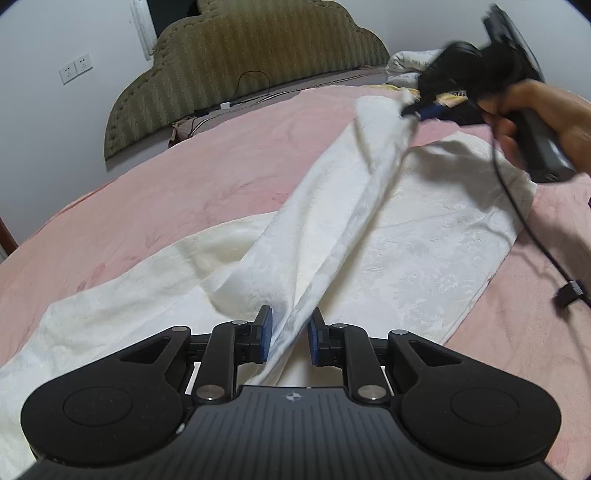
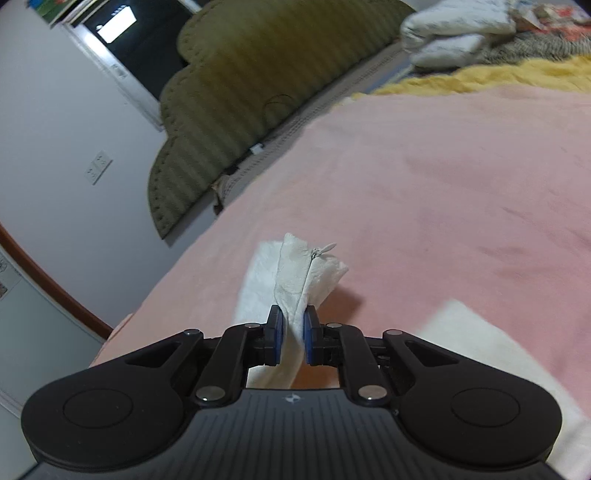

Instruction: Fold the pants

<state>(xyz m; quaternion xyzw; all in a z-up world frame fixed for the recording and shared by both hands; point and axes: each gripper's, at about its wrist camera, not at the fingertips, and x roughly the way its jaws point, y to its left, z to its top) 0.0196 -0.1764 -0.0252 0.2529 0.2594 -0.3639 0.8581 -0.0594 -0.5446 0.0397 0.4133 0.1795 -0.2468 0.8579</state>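
Observation:
White pants [image 1: 424, 236] lie spread on a pink bed cover [image 1: 166, 192]. One edge of them is lifted into a taut band running from my left gripper [image 1: 290, 332] up to my right gripper [image 1: 408, 110]. The left gripper's blue pads pinch that band near the bottom of the left wrist view. In the right wrist view my right gripper [image 2: 291, 332] is shut on a bunched end of the pants [image 2: 295, 273], with a small zipper pull [image 2: 325, 249] showing above the pads. A person's hand [image 1: 546, 114] holds the right gripper's handle.
An olive padded headboard [image 1: 229, 62] stands against the wall at the far side of the bed. White pillows [image 2: 454, 33] and a yellow blanket [image 2: 517, 74] lie at the far right. A black cable [image 1: 517, 206] hangs from the right gripper across the pants.

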